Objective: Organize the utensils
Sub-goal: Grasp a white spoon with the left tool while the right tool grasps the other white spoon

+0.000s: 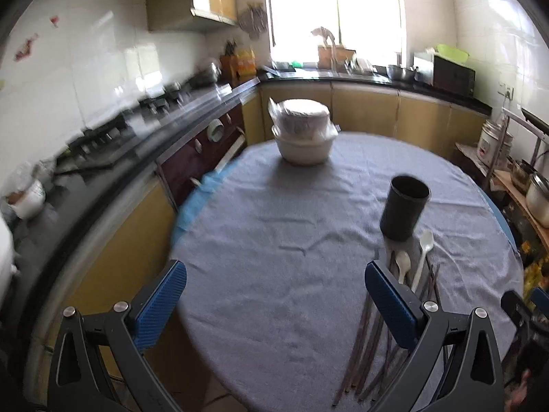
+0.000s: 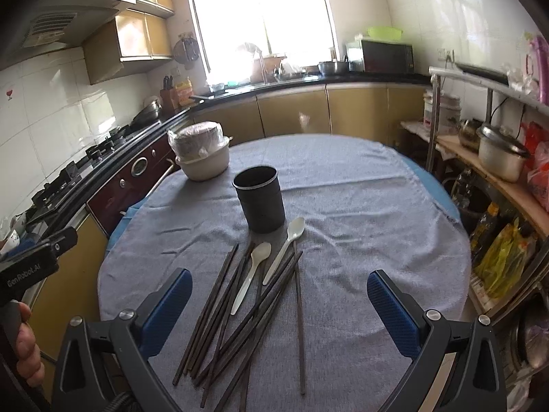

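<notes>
A black cylindrical holder (image 2: 260, 203) stands upright and empty on the grey cloth of the round table (image 2: 377, 213). In front of it lie several dark chopsticks (image 2: 240, 316) in a loose pile and two white plastic spoons (image 2: 252, 276) (image 2: 284, 249). My right gripper (image 2: 278, 292) is open and empty, held above the pile. My left gripper (image 1: 274, 290) is open and empty over the table's left part; the holder (image 1: 405, 212), spoons (image 1: 422, 257) and chopsticks (image 1: 367, 336) lie to its right, partly behind its right finger.
Stacked white bowls wrapped in plastic (image 2: 202, 158) stand at the table's far left. A stove and counter (image 1: 113, 144) run along the left. A wooden shelf with pots and bottles (image 2: 497, 171) stands close on the right. Cabinets and a window are behind.
</notes>
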Demonstrator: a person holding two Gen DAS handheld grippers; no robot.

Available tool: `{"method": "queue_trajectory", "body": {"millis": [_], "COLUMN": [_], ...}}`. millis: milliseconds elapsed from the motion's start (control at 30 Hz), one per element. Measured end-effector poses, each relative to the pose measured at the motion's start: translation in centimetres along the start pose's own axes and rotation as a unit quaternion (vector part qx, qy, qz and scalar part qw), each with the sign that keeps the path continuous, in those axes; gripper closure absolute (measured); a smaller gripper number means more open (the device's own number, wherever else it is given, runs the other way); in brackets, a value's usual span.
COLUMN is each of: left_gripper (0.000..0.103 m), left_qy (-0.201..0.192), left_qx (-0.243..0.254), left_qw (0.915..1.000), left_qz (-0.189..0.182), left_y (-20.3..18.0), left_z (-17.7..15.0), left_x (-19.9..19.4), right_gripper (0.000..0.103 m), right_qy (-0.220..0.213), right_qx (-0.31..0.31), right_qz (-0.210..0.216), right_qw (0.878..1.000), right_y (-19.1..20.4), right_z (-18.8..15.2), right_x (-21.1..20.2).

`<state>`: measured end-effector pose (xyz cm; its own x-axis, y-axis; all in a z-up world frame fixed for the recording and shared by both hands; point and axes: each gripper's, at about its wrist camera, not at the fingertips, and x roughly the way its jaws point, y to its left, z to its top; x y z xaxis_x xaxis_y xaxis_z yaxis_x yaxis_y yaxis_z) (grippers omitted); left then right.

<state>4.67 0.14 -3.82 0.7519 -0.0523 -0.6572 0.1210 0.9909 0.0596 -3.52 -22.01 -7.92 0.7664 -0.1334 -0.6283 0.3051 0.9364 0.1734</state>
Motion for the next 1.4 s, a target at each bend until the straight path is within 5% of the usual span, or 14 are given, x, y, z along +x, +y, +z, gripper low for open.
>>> {"method": "queue_trajectory", "body": {"millis": [133, 333, 500, 667, 867, 1000, 1400], "left_gripper": [0.0, 0.008, 0.048, 0.067, 0.068, 0.068, 0.068], "left_qy": [0.065, 0.112, 0.135, 0.161, 0.188, 0.199, 0.198], "left_qx": [-0.007, 0.006, 0.035, 0.042, 0.044, 0.052, 0.089], "left_qw": [0.9975, 0.9918, 0.9793, 0.9609, 0.9436, 0.9387, 0.9354], "left_qz": [-0.027, -0.061, -0.147, -0.221, -0.269, -0.277, -0.279], "left_y": [-0.2, -1.7, -4.6, -7.4, -10.2, -12.0, -16.1], "left_z": [-1.1, -2.1, -2.0, -1.8, -1.0, -1.1, -1.1], "left_x": [4.4, 8.4, 10.5, 12.9, 15.6, 16.8, 18.9], "right_gripper": [0.01, 0.026, 0.047, 0.063, 0.075, 0.098, 0.1], "right_qy": [0.026, 0.069, 0.088, 0.103, 0.142, 0.154, 0.102], "right_qx": [0.03, 0.042, 0.074, 0.078, 0.087, 0.096, 0.116], "right_qz": [0.008, 0.034, 0.096, 0.115, 0.12, 0.12, 0.138], "right_qw": [0.999, 0.996, 0.989, 0.985, 0.979, 0.976, 0.978], "right_y": [-2.4, -4.3, -5.1, -5.9, -6.5, -7.0, -9.8], "right_z": [0.3, 1.5, 3.0, 4.6, 5.2, 5.2, 4.1], "right_x": [3.2, 9.3, 14.9, 20.6, 25.9, 27.4, 23.7]}}
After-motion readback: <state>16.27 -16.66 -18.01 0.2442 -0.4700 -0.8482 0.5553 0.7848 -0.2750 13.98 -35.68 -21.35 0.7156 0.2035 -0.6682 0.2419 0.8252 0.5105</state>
